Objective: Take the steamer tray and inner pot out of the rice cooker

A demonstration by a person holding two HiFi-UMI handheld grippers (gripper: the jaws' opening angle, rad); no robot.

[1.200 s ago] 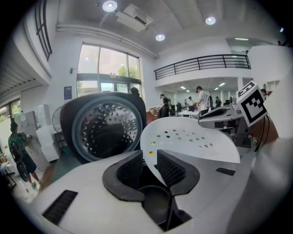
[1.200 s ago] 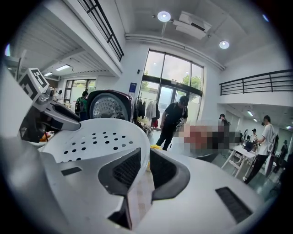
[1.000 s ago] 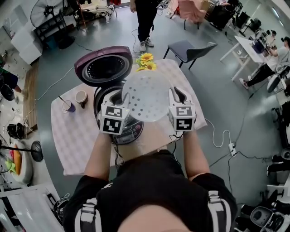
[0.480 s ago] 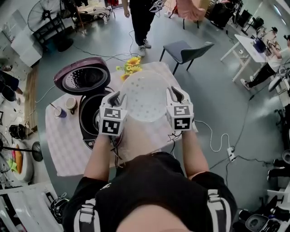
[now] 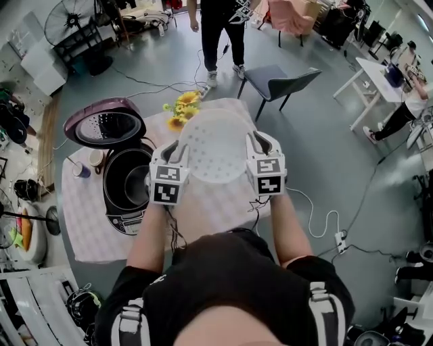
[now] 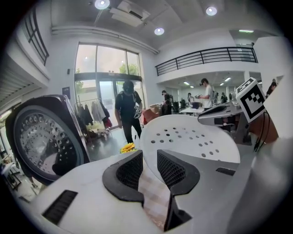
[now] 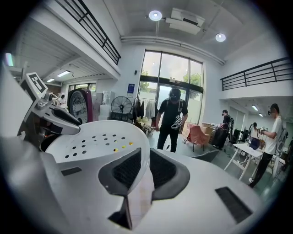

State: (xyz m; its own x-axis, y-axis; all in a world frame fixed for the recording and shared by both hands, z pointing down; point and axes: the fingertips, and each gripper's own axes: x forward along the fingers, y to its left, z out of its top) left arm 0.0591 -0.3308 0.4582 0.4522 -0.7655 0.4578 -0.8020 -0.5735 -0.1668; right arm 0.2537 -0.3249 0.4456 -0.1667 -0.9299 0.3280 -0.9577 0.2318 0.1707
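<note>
A white perforated steamer tray (image 5: pixel 215 149) hangs in the air between my two grippers, above the checked tablecloth to the right of the rice cooker (image 5: pixel 120 215). My left gripper (image 5: pixel 177 151) is shut on the tray's left rim, seen close in the left gripper view on the tray (image 6: pixel 192 137). My right gripper (image 5: pixel 256 144) is shut on the tray's right rim, which runs between its pads (image 7: pixel 130 168). The cooker stands with its purple lid (image 5: pixel 105 125) raised. The dark inner pot (image 5: pixel 132 182) sits inside it.
Yellow sunflowers (image 5: pixel 177 111) lie at the table's far edge. Two cups (image 5: pixel 81 169) stand left of the cooker. A grey chair (image 5: pixel 277 80) is beyond the table (image 5: pixel 88 223), and a person (image 5: pixel 223 20) stands behind it. A cable runs on the floor at right.
Both grippers have carried the steamer tray to the right, from above the open cooker to above the tablecloth beside it. The grips have not changed.
</note>
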